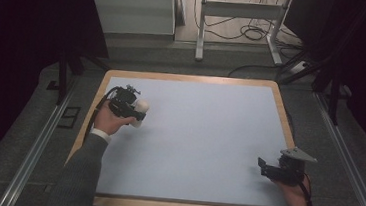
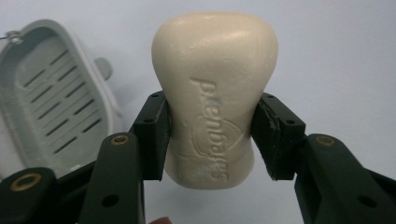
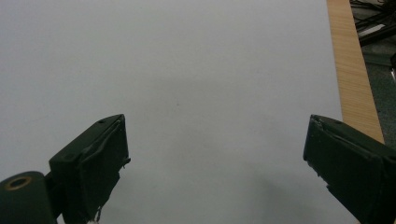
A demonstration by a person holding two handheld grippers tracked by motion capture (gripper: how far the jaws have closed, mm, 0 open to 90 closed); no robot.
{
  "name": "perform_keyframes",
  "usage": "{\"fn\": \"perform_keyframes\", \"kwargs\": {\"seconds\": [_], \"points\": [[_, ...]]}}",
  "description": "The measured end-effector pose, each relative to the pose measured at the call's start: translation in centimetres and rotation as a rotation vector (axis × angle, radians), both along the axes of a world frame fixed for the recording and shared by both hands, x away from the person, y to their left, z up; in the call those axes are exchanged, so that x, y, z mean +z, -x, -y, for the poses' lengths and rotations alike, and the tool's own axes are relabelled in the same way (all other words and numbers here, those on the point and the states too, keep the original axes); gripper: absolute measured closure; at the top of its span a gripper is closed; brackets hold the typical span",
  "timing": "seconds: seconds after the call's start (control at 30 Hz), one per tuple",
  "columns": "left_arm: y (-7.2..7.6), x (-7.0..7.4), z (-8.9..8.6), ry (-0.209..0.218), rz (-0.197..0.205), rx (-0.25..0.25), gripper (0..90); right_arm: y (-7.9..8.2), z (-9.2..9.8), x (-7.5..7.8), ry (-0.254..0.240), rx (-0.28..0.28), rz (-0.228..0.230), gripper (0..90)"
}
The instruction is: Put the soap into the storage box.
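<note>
A cream bar of soap (image 2: 212, 93) with raised lettering is clamped at its waist between the black jaws of my left gripper (image 2: 212, 135). In the high view the soap (image 1: 142, 105) shows as a pale lump at the tip of the left gripper (image 1: 132, 109), over the table's left side. A grey slotted soap dish (image 2: 51, 98) lies on the surface to the left of the soap in the left gripper view. My right gripper (image 3: 215, 163) stands open above bare surface, near the front right corner (image 1: 262, 166).
The pale blue mat (image 1: 203, 135) covers a table with a wooden rim (image 1: 193, 78). In the right gripper view the wooden rim (image 3: 352, 70) runs down the right side. Beyond the table stand a white cabinet (image 1: 134, 8), a metal frame (image 1: 242, 10) and floor cables (image 1: 255, 34).
</note>
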State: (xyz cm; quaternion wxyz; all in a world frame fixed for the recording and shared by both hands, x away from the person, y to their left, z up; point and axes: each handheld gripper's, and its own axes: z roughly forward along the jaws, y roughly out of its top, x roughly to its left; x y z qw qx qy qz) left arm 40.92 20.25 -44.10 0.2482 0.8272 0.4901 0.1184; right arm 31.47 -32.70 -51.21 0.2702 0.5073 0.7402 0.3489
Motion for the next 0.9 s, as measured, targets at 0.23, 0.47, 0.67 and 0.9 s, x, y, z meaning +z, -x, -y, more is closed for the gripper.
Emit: {"fn": "perform_keyframes", "kwargs": {"seconds": [0.23,0.47,0.67,0.9], "points": [[-0.7,0.1,-2.1,0.013,0.008,0.058,50.0,0.0,0.0,0.0,0.0,-0.002,-0.001,6.4],[-1.8,0.3,-3.9,-0.001,0.001,0.111,50.0,0.0,0.1,-0.1,-0.001,-0.004,-0.002,6.5],[-2.4,0.4,-4.4,0.002,-0.002,0.136,49.9,-0.1,0.0,-0.1,0.002,-0.004,-0.005,6.4],[-3.8,0.1,-4.9,-0.022,-0.016,0.168,49.9,-0.1,0.1,-0.2,0.004,-0.007,-0.007,6.4]]}}
